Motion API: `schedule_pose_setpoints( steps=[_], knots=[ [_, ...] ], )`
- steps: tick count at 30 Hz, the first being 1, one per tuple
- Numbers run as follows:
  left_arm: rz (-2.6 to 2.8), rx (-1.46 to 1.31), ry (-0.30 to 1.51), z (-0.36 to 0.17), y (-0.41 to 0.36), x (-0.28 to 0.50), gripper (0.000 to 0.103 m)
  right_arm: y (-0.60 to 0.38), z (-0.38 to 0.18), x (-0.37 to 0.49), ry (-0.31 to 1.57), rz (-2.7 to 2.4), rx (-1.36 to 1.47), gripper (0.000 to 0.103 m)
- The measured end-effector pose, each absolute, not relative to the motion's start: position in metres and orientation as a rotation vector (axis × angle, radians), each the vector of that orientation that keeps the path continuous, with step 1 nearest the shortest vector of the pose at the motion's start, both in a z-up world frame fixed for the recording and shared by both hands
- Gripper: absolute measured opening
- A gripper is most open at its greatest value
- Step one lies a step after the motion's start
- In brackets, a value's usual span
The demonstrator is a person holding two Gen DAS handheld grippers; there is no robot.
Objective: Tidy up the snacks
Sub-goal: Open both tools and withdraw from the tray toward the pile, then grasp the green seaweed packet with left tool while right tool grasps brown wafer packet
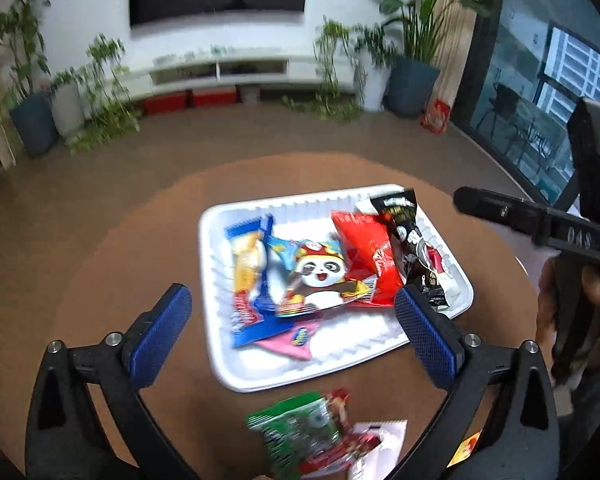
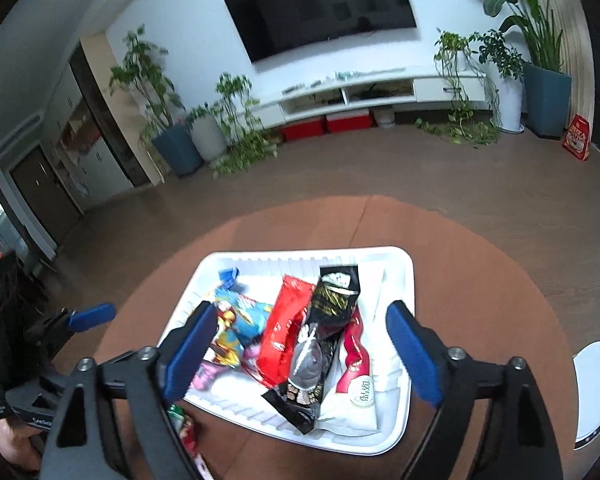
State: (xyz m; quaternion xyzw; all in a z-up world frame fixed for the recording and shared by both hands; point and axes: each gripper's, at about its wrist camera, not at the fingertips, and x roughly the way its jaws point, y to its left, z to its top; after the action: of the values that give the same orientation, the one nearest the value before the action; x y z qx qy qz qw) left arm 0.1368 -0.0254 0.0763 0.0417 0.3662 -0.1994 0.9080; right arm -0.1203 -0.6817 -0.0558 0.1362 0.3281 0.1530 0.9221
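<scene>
Blue-padded fingers of the left gripper [image 1: 292,316] are standing wide apart with nothing between them, hovering over the near edge of the white tray [image 1: 220,216] on the round brown table [image 1: 112,280]. Just below that gripper, outside the tray, a green snack packet [image 1: 296,432] is lying on the table, overlapping a white packet [image 1: 380,444]; both are blurred.

Inside the tray, a blue-and-yellow packet [image 1: 248,276] is running lengthwise along the left wall, a panda-print packet [image 1: 320,276] is lying beside it, and a red packet [image 1: 368,256] is leaning next to that. A black packet [image 1: 412,248] is lying with its long axis running from the tray's far right corner toward the near side, its sealed end resting up on the far rim. A pink packet [image 1: 292,340] is peeking out beneath the panda one.

The right gripper [image 2: 300,340] is likewise spread wide and holding nothing, poised above the tray [image 2: 404,280] with the black packet [image 2: 320,344] lying between its fingers. Potted plants [image 2: 168,120] and a television [image 2: 320,4] are standing well behind.
</scene>
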Motion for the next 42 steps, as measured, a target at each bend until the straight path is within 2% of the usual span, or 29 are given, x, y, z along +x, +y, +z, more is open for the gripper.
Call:
schedule_pose_setpoints(
  steps=[2,6,11,17,24,31,38,42],
  knots=[
    [-0.384,0.090,0.726,0.082,-0.010,0.119,0.103,-0.686,-0.051,-0.127,0.646,0.322,0.310,0.093],
    [-0.343,0.034,0.826,0.075,0.020,0.092,0.103,-0.691,-0.045,-0.147,0.621,0.331,0.344,0.093],
    [-0.352,-0.103,0.938,0.039,0.053,0.053,0.103,-0.677,-0.043,-0.182,0.608,0.349,0.250,0.093],
    [-0.350,-0.062,1.000,0.015,0.044,0.033,0.103,-0.656,-0.052,-0.232,0.605,0.351,0.173,0.093],
    [-0.345,-0.003,1.038,0.014,0.016,0.057,0.103,-0.638,-0.075,-0.253,0.657,0.336,0.080,0.091],
    [-0.309,0.078,1.062,-0.005,0.002,0.085,0.101,-0.641,-0.082,-0.243,0.703,0.312,0.093,0.091],
    [-0.374,0.036,1.043,-0.010,-0.004,0.097,0.100,-0.638,-0.080,-0.244,0.698,0.318,0.078,0.091],
    [-0.355,0.101,1.106,-0.027,-0.015,0.106,0.100,-0.635,-0.082,-0.242,0.708,0.322,0.066,0.091]
  ],
)
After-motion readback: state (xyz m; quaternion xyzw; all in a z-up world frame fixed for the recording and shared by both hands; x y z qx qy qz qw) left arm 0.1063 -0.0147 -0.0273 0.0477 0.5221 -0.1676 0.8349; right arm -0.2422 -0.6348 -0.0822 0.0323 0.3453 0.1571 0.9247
